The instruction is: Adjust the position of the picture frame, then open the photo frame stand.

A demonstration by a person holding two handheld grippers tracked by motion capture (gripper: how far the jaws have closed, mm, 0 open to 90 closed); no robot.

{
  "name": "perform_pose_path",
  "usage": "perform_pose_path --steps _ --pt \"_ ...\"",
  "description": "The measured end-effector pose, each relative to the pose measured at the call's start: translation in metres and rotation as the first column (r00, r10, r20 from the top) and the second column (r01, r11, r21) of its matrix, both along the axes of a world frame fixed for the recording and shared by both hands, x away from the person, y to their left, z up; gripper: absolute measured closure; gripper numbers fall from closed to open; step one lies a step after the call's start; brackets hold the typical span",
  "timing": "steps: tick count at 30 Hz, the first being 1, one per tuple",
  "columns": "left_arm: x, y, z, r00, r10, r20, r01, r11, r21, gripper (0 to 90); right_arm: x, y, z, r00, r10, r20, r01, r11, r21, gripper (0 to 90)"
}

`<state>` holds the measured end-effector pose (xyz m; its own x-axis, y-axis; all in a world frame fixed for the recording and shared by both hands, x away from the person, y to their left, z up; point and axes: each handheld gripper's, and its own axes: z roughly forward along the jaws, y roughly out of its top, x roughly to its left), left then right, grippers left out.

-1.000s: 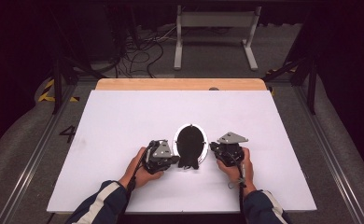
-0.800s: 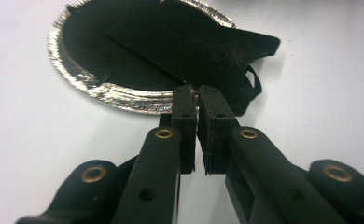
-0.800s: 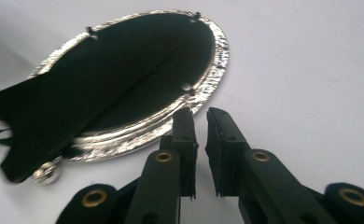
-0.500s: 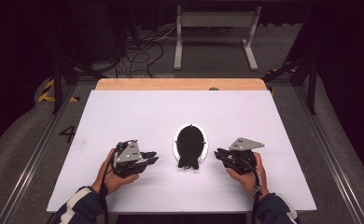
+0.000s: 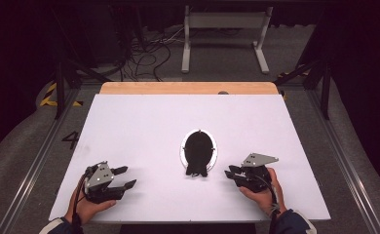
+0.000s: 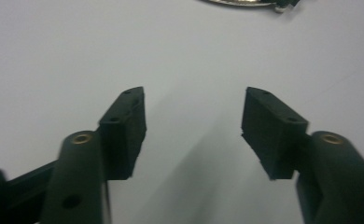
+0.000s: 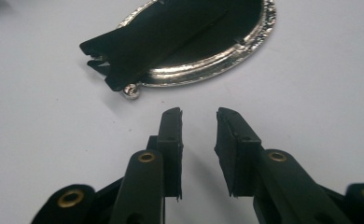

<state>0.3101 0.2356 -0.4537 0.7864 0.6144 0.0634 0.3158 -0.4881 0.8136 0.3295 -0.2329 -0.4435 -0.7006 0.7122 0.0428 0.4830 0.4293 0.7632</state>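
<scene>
On the white table (image 5: 144, 126) | black pouch (image 5: 198, 152) on silver oval tray (image 5: 213, 146) | left gripper (image 5: 125, 177) jaws just opening, wide apart, empty | right gripper (image 5: 230, 172) jaws just opening, slightly apart, empty

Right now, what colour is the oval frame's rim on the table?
Shiny silver, around a black middle; the oval frame shows best in the right gripper view.
</scene>
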Motion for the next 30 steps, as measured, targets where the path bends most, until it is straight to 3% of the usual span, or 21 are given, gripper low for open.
perform_pose_path --steps 5,10,18,23,30 --pt "-0.003 0.005 -0.003 0.9998 0.021 -0.001 -0.021 0.9998 0.005 28.4 0.002 0.01 -0.002 0.9991 0.04 -0.012 -0.04 0.999 -0.007 70.0" --pt "-0.003 0.008 -0.003 0.9995 0.033 -0.001 -0.033 0.9995 0.002 25.5 0.005 0.014 -0.004 0.9985 0.047 -0.029 -0.047 0.999 0.004 69.7" --pt "0.0 0.008 -0.002 0.9992 0.04 0.004 -0.04 0.9989 -0.024 23.7 0.007 0.031 -0.009 0.9947 0.078 -0.067 -0.079 0.997 -0.012 69.1" --pt "0.004 0.009 -0.006 0.9991 0.04 -0.013 -0.04 0.9992 -0.009 23.0 0.01 0.041 -0.008 0.9937 0.089 -0.068 -0.091 0.995 -0.028 68.0" --pt "0.003 0.007 -0.005 0.999 0.043 -0.012 -0.043 0.9991 -0.005 22.4 0.013 0.048 -0.009 0.9915 0.081 -0.101 -0.087 0.995 -0.047 65.0"
